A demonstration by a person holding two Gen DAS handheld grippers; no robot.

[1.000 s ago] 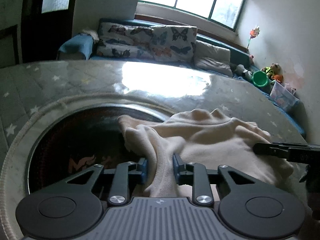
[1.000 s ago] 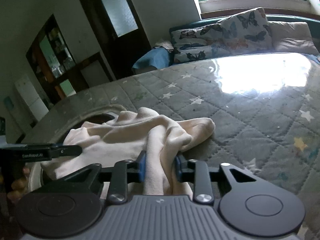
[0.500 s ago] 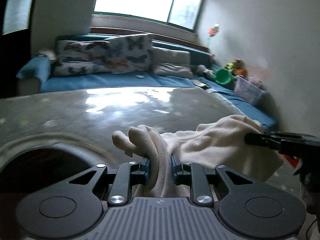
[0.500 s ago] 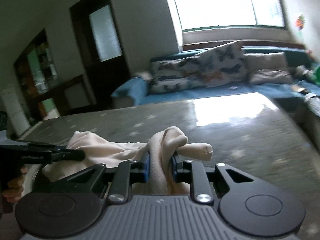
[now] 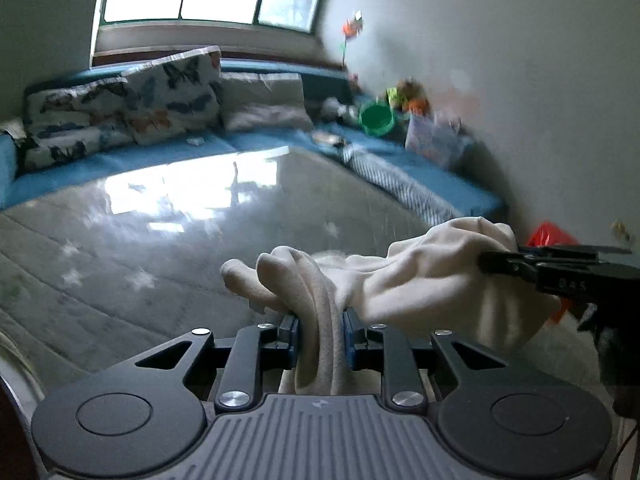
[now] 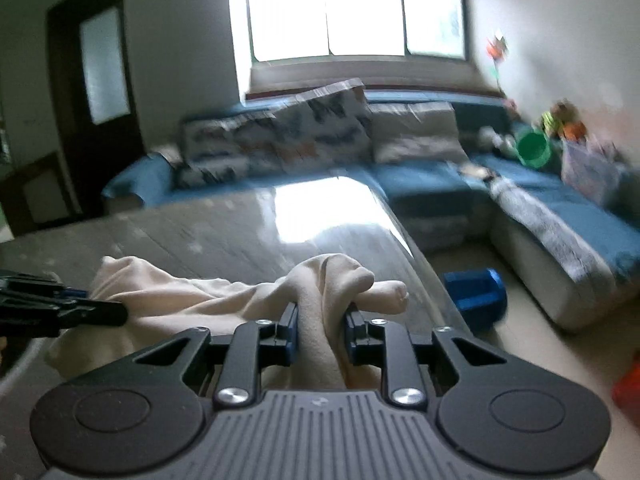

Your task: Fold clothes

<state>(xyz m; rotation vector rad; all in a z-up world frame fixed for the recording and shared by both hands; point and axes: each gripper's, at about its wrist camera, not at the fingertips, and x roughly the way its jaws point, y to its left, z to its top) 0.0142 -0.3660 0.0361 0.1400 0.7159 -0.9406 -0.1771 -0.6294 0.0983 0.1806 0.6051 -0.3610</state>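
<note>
A soft, cream-coloured fleecy garment (image 5: 420, 284) hangs bunched in thick rounded folds between the two tools, above a glossy grey quilted table cover (image 5: 160, 240) printed with pale stars. The left gripper (image 5: 319, 330) pinches one gathered fold between its blue-padded jaws, closed down to the cloth's thickness. The right gripper (image 6: 320, 328) clamps another bunch the same way.
</note>
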